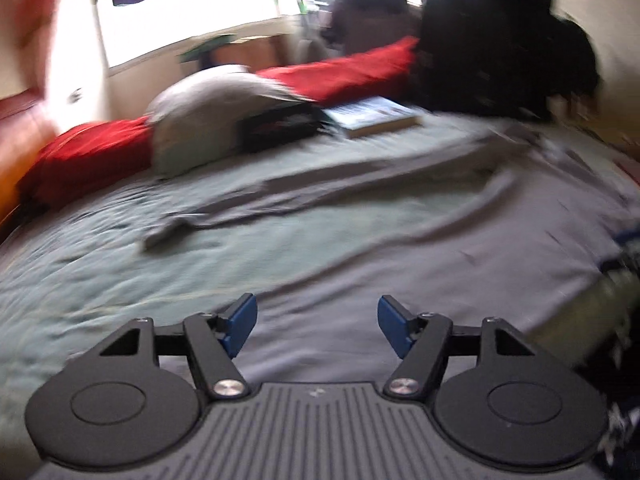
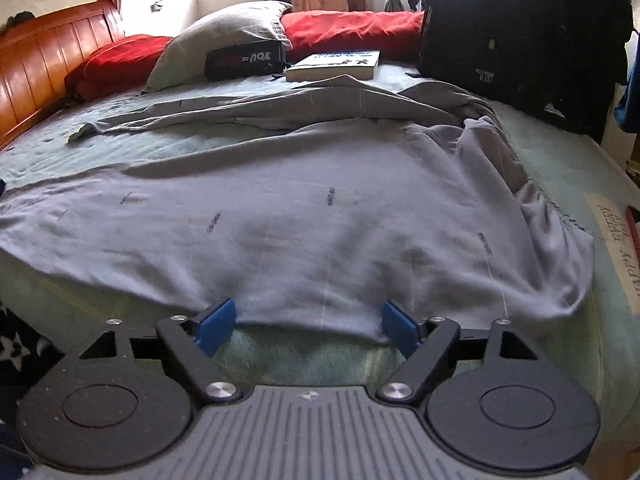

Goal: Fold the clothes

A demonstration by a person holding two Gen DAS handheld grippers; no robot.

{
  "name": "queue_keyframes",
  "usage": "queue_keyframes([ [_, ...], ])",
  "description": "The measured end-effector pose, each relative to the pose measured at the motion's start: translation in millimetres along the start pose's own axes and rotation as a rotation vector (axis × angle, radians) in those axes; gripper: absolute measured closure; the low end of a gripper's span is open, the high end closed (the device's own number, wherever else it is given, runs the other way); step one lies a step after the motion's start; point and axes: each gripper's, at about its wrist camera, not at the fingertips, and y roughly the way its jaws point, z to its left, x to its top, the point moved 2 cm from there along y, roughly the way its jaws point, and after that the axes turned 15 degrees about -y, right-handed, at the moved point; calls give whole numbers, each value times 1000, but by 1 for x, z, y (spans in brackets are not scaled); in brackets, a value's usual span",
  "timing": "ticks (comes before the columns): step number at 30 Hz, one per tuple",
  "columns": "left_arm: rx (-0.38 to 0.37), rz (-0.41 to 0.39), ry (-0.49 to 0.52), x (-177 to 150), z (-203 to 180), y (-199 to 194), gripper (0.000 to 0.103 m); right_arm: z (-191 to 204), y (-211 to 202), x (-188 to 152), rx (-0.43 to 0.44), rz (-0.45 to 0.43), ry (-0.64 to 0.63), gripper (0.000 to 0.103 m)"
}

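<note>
Left wrist view was motion-blurred throughout: book cover print unreadable, dark case lettering a smear, window blown out to white. Grey garment ran off the right edge; its hem sat hidden behind the left gripper body. A blurred shape at right could not be identified. In the right wrist view, dark marks on the garment were too small to read. Black bag was cut by the top edge. Printed strip ran off the right edge, text partly legible.
</note>
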Motion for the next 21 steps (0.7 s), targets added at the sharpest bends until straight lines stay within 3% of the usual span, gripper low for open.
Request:
queue_keyframes([
  [2,-20,28,17,-11,-11,10,35,0,-4,-4,-1,0,-4,14],
  [7,-27,124,-52,-38,-7,30,33,-2,-13,-9,-3,19,-9,14],
  [10,-48,156,-64,-37,-1,26,31,-5,-22,-6,1,18,3,14],
  [16,-120,103,-83,11,-5,33,32,-11,-13,37,4,-55,-12,13],
  [21,-178,53,-49,55,-29,71,51,-13,1,59,32,-101,1,13],
])
